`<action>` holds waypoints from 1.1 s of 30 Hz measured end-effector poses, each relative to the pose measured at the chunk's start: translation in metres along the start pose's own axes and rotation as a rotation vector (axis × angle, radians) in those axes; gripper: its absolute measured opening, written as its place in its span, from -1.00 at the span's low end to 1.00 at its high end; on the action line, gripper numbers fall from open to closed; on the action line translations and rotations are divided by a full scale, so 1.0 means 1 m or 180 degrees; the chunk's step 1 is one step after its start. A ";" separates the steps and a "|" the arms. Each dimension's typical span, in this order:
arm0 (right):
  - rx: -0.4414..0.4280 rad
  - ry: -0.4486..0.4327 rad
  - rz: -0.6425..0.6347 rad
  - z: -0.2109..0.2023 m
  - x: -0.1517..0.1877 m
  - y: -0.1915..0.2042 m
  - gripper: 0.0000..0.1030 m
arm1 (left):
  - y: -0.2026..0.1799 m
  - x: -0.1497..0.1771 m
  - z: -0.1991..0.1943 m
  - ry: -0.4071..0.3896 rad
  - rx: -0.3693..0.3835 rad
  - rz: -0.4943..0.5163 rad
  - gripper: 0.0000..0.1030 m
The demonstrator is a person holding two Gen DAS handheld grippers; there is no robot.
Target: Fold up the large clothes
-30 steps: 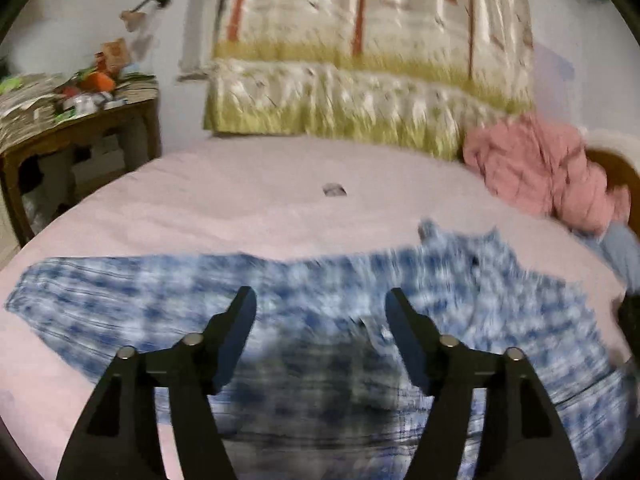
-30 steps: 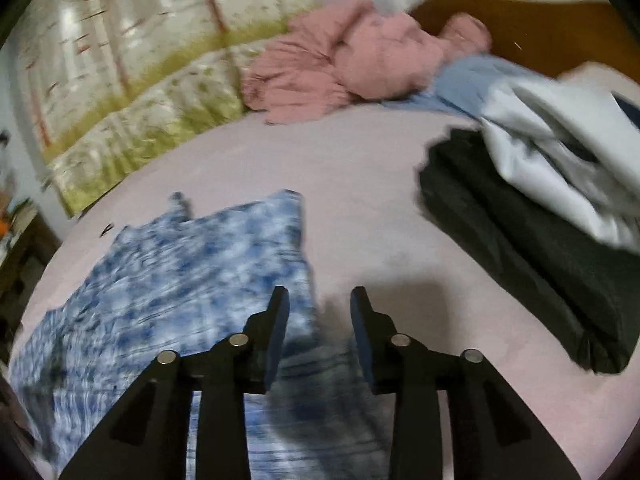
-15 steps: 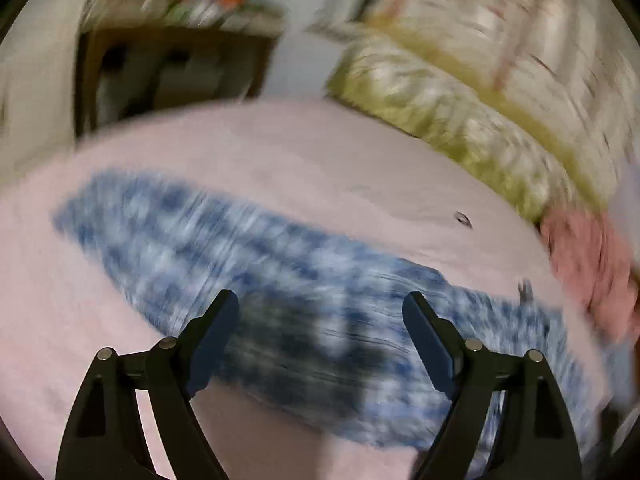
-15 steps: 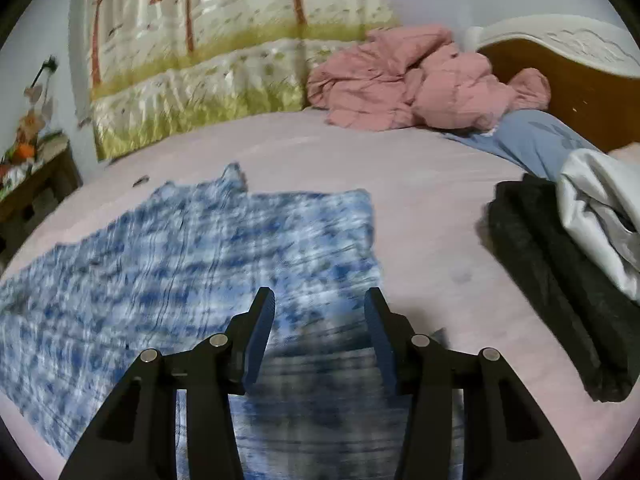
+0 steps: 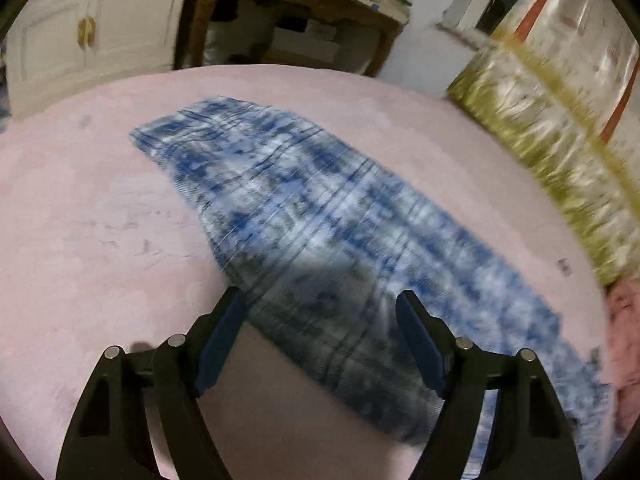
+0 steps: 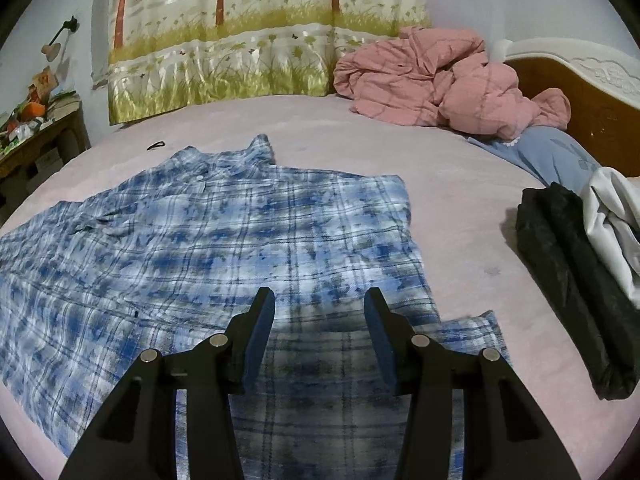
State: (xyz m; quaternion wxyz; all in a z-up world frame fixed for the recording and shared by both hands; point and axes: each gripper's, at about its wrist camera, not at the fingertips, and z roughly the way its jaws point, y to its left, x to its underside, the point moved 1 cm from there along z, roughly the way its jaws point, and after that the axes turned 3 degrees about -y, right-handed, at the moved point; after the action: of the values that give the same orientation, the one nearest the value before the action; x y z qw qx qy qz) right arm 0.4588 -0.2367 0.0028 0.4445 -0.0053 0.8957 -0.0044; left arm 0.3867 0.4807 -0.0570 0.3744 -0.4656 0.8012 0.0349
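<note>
Flat on the pink bed [image 6: 460, 208] lies the blue plaid shirt [image 6: 224, 232], collar toward the curtain [image 6: 248, 40], one sleeve stretched toward the wooden desk [image 5: 304, 4]. Above that sleeve the left gripper [image 5: 320, 312] hovers with fingers wide, having just narrowed a little, nothing between them. Over the shirt's near edge the right gripper [image 6: 320, 312] hangs part open, gripping nothing

Dim indoor light, fisheye-bent edges; left wrist view motion-blurred, right sharp.
</note>
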 end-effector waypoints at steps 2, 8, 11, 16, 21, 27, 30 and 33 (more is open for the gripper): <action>0.0232 0.0014 0.0006 0.002 -0.001 -0.008 -0.05 | 0.001 0.002 -0.003 0.0016 -0.0128 -0.0012 0.48; 0.0113 0.0154 0.0332 0.010 -0.002 -0.031 -0.05 | 0.018 -0.001 -0.002 0.0101 0.0427 -0.0480 0.32; 0.0229 0.0181 0.0364 0.010 -0.002 -0.036 -0.05 | 0.017 -0.008 0.017 0.0073 0.0627 -0.0369 0.15; 0.0203 0.0157 0.0500 0.007 -0.002 -0.043 -0.05 | -0.003 -0.008 0.006 -0.0066 0.1006 -0.0144 -0.97; 0.0314 0.0279 0.0526 0.016 0.002 -0.043 -0.05 | -0.074 -0.003 -0.079 -0.0680 0.1406 0.0574 -0.97; 0.0279 0.0372 0.0243 0.021 0.008 -0.020 -0.05 | -0.212 0.031 -0.150 -0.0592 0.1830 0.1256 -0.97; 0.0272 0.0325 0.0233 0.017 0.006 -0.019 -0.05 | -0.285 0.068 -0.161 -0.0473 0.1863 0.1587 -0.97; 0.0250 0.0338 0.0323 0.018 0.006 -0.025 -0.05 | -0.328 0.126 -0.156 -0.0228 0.1964 0.1869 -0.97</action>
State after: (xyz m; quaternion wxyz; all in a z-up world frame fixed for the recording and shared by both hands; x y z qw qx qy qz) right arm 0.4695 -0.2620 -0.0129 0.3959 0.0577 0.9163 -0.0173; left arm 0.5159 0.1419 0.0713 0.4980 -0.0824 0.8591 -0.0852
